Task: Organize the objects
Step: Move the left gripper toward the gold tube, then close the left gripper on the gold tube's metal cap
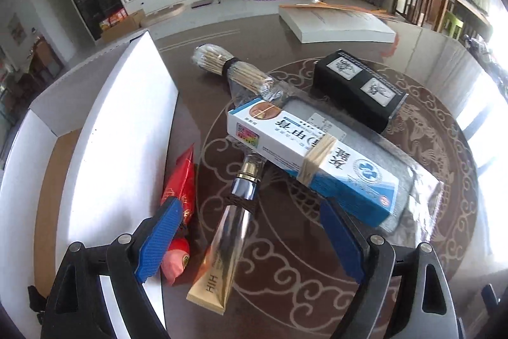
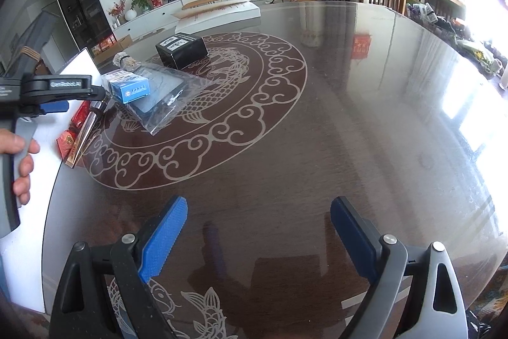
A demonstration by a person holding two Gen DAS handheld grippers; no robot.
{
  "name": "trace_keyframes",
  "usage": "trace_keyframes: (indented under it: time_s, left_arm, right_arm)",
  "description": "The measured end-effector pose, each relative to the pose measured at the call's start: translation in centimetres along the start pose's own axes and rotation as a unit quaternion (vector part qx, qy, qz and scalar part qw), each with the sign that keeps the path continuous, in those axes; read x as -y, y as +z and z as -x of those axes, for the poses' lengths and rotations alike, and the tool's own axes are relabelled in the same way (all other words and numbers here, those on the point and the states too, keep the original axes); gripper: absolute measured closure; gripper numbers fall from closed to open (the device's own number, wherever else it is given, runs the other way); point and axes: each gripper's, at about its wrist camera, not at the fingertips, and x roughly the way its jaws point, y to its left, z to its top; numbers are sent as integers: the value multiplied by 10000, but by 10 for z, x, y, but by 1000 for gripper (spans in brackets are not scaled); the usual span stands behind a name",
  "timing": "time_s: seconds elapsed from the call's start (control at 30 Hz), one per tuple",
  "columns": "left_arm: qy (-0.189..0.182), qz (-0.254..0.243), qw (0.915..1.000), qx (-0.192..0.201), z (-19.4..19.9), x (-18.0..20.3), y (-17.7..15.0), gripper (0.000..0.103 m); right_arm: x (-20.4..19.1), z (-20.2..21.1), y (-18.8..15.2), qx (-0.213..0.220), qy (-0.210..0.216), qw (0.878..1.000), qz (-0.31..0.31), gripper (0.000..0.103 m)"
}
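A left gripper (image 1: 247, 237) hangs wide open and empty above a metallic cosmetic tube (image 1: 231, 231) by the table's (image 1: 317, 259) left edge, just beside the white cardboard box (image 1: 127, 116). The step appears to be reaching; next, the jaws must close across the tube. The right gripper (image 2: 257, 237), also open and empty, hovers over bare tabletop.

Left gripper (image 1: 250, 239): black linkage arms, grey outer frame, round silver pivot screws, blue pads (image 1: 160, 239) with fine ribbed texture. Right gripper (image 2: 258, 239): same build. Left gripper from the side, right wrist view: white lettering on black arm, grey handle, bare hand (image 2: 19, 162).
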Motion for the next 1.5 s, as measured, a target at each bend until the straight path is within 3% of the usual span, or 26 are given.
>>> trace_keyframes:
  time_s: [0.1,0.33,0.43,0.47,0.6,0.77,1.0,1.13,1.3,1.5]
  left_arm:
    - [125,417,9990,-51,-19,-8,2,15]
    - [462,501,9977,11,-43,-3,10,14]
    - [-257,1106,9934,-143,-55,-18,14,9]
    - [-261,1001,9945,-176,-57,-13,16,0]
    - [-557,556,9968,-166,-52,5,13,0]
    - [-944,-99,9953,168,-25,54,-22,0]
    - [-1893,-970,9771,36,16,123,-56,0]
    - [-1752,-908,9802,155,31,116,-53,0]
    - [-1071,-1198,9854,560,54,96,-50,0]
    - [-550,-1384,9849,883,47,75,-40,0]
  right_arm:
    - [4,1,0,4,53,9999,-96,11]
    - [5,-1,0,-54,141,9997,-171,11]
    - [4,-1,-1,-50,154,9997,-156,11]
    - [4,-1,-1,-54,161,9997,-158,11]
    - [4,-4,-1,-99,191,9996,-180,11]
    - [4,-5,0,-100,171,9997,-173,11]
    - [5,-3,-1,-100,142,9996,-206,11]
    - [11,-1,0,-76,198,9991,-361,11]
    - [11,-1,1,-70,225,9989,-400,11]
    - [10,-1,1,-72,212,9990,-388,11]
